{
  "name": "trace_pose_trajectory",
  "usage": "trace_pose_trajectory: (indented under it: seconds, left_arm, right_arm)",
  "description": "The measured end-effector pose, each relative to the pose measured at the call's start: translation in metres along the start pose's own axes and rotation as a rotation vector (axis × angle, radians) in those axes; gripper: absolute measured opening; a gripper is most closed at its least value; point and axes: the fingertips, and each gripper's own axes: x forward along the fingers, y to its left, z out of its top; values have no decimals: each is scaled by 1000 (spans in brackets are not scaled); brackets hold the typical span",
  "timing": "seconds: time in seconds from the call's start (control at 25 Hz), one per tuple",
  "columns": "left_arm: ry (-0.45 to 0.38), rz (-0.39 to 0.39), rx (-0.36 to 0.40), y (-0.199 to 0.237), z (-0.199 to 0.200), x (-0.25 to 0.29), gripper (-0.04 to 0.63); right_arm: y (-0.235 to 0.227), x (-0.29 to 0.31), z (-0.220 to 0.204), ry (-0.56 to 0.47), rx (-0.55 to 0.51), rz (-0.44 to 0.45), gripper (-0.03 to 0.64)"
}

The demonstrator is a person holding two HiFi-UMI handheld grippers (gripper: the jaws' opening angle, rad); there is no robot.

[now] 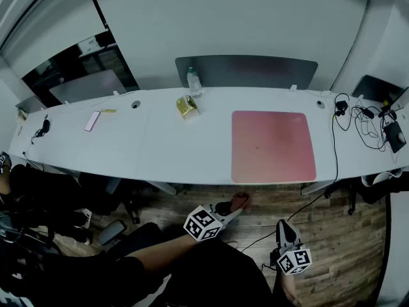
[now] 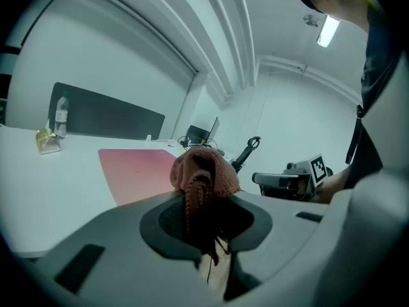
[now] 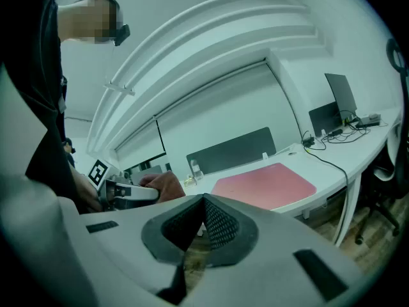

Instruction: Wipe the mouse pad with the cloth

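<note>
A pink mouse pad (image 1: 273,146) lies flat on the long white desk (image 1: 160,146), right of its middle. Both grippers hang below the desk's front edge, over the wooden floor. My left gripper (image 1: 238,204) is shut on a bunched reddish-brown cloth (image 1: 242,200); in the left gripper view the cloth (image 2: 203,174) bulges up out of the jaws, with the mouse pad (image 2: 137,168) beyond it. My right gripper (image 1: 283,226) is to the right of it, shut with nothing between its pads (image 3: 217,226). From there the mouse pad (image 3: 265,184) lies ahead and the cloth (image 3: 165,185) to the left.
A water bottle (image 1: 193,82) and a gold packet (image 1: 187,106) stand left of the pad, before a dark divider panel (image 1: 246,71). A pink flat object (image 1: 92,121) lies far left. Black cables (image 1: 364,117) cover the desk's right end, one hanging over the front edge. Chairs (image 1: 38,203) sit below left.
</note>
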Motion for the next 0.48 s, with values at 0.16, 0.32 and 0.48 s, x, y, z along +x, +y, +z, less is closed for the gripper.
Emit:
trace_pose_trajectory:
  seconds: [0.16, 0.32, 0.48]
  left_arm:
    - [-8, 29, -2, -5, 1, 8, 86]
    - [-16, 35, 6, -11, 5, 13, 86]
    - [-12, 32, 13, -16, 5, 20, 86]
  right_arm:
    - [-7, -12, 3, -10, -2, 6, 23]
    - [-13, -20, 6, -22, -8, 1, 23]
    - [-23, -27, 8, -45, 5, -13, 23]
